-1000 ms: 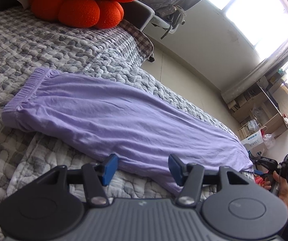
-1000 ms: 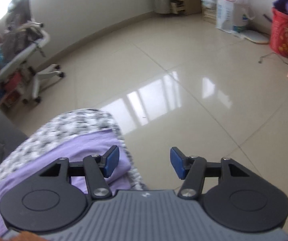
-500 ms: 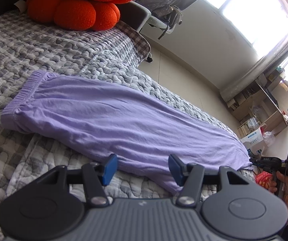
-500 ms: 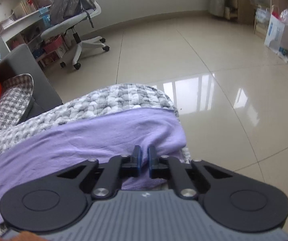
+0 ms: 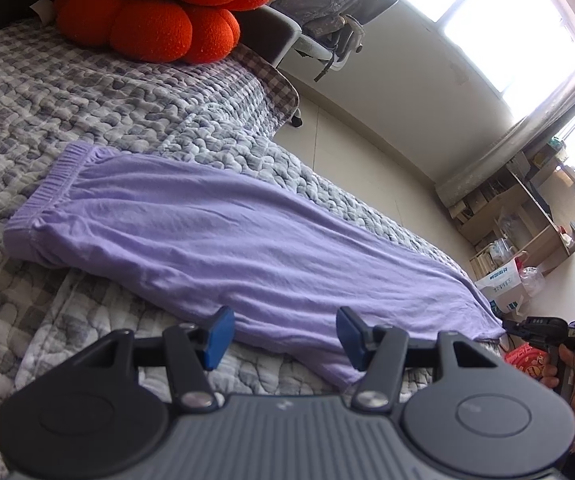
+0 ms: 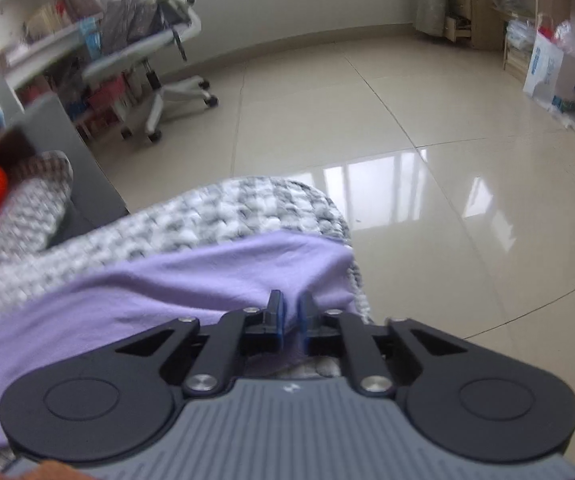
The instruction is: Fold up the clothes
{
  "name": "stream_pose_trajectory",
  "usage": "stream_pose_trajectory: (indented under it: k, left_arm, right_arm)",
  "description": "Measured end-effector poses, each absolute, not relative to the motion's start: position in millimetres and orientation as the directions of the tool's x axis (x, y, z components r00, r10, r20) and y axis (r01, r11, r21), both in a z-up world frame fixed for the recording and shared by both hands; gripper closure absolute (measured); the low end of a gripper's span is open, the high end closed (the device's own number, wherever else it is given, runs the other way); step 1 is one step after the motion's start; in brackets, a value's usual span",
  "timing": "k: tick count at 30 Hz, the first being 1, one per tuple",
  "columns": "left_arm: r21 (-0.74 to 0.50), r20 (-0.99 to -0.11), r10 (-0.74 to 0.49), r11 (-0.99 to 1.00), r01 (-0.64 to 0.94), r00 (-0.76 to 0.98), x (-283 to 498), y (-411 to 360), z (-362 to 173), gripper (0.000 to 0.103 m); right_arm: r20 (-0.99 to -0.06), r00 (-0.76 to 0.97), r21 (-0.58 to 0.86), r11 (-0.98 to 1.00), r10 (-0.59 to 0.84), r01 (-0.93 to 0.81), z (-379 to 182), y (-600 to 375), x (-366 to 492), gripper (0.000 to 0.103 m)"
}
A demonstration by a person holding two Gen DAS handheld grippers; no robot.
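Note:
Purple trousers [image 5: 247,240] lie stretched across the grey quilted bed [image 5: 107,120], elastic waistband at the left, leg ends at the right bed corner. My left gripper [image 5: 281,334] hovers open over the near edge of the cloth, nothing between its blue pads. In the right wrist view my right gripper [image 6: 290,314] has the leg end of the trousers [image 6: 207,280] pinched between its pads and tented up, while its jaws are opening slightly. In the left wrist view a hand holds the right gripper [image 5: 507,325] at that far corner.
An orange lobed cushion [image 5: 159,12] sits at the head of the bed. An office chair [image 6: 159,60] stands on the glossy tiled floor [image 6: 407,140] beyond the bed corner. A white bag [image 6: 547,76] and wooden shelves [image 5: 527,216] line the far wall.
My right gripper went from wide open beside the bed corner to closed on the trousers' leg end, swinging left and lifting the cloth slightly. The left gripper stayed put.

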State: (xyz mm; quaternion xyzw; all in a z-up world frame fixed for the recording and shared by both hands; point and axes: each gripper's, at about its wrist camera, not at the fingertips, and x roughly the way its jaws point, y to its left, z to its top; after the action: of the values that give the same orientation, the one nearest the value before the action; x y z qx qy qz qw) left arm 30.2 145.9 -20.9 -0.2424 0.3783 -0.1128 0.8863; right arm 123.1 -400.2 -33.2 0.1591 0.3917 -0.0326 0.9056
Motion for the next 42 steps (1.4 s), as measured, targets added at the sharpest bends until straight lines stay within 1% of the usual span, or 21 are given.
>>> stream_pose_trajectory:
  k: [3,10,13,16,17,20,27,29,32,37,39,40,42]
  left_arm:
    - [-0.518,-0.614,-0.385,0.855,0.016,0.689,30.7,146.4,-21.0,0.045]
    - [-0.491,-0.63,-0.378,0.87,0.028,0.679,31.2,138.7,-21.7,0.045]
    - [-0.472,-0.632,-0.371,0.881,0.041,0.68,29.7,135.4,-20.0,0.044]
    - [-0.454,-0.631,-0.368,0.889,0.059,0.683,28.1,131.5,-17.9,0.044]
    - [-0.449,-0.633,-0.365,0.892,0.061,0.683,27.9,130.6,-17.8,0.043]
    - [-0.443,-0.639,-0.36,0.895,0.058,0.68,29.1,130.5,-19.2,0.043]
    - [-0.453,-0.634,-0.368,0.89,0.059,0.681,27.8,132.0,-18.1,0.043]
    - [-0.455,-0.631,-0.367,0.888,0.056,0.683,27.6,133.1,-17.3,0.043]
    - [-0.463,-0.629,-0.368,0.885,0.051,0.684,28.1,134.7,-17.2,0.043]
    - [-0.46,-0.63,-0.368,0.887,0.054,0.684,27.6,133.6,-16.9,0.043]
    - [-0.459,-0.63,-0.367,0.887,0.053,0.684,27.4,133.8,-16.7,0.043]
    - [-0.46,-0.63,-0.367,0.886,0.052,0.685,27.5,134.0,-16.7,0.043]
    - [-0.46,-0.63,-0.366,0.886,0.051,0.685,27.5,134.1,-16.7,0.043]
  right_arm:
    - [-0.704,0.703,0.32,0.928,0.096,0.193,-25.9,-406.0,117.6,0.088]
    - [-0.752,0.633,0.364,0.916,0.183,0.168,-44.3,-398.1,122.1,0.087]
    - [-0.732,0.651,0.403,0.899,0.204,0.172,-48.3,-395.8,126.2,0.086]
    - [-0.716,0.673,0.4,0.899,0.185,0.178,-45.3,-392.3,129.1,0.087]
    - [-0.714,0.68,0.387,0.904,0.167,0.184,-42.7,-391.4,128.6,0.092]
    - [-0.711,0.693,0.357,0.91,0.119,0.211,-33.9,-394.0,123.8,0.095]
    - [-0.743,0.663,0.328,0.913,0.09,0.244,-40.5,-397.3,118.9,0.096]
    - [-0.735,0.675,0.313,0.918,0.07,0.245,-35.9,-397.7,115.9,0.096]
    - [-0.713,0.696,0.33,0.916,0.085,0.227,-26.6,-397.1,112.6,0.096]
    - [-0.741,0.667,0.314,0.918,0.079,0.241,-36.1,-396.8,113.9,0.096]
    - [-0.747,0.66,0.326,0.91,0.082,0.255,-43.3,-400.5,114.4,0.093]
    - [-0.744,0.661,0.347,0.9,0.094,0.263,-44.8,-403.1,113.8,0.085]
    - [-0.732,0.67,0.4,0.874,0.122,0.277,-48.1,-409.7,114.5,0.085]
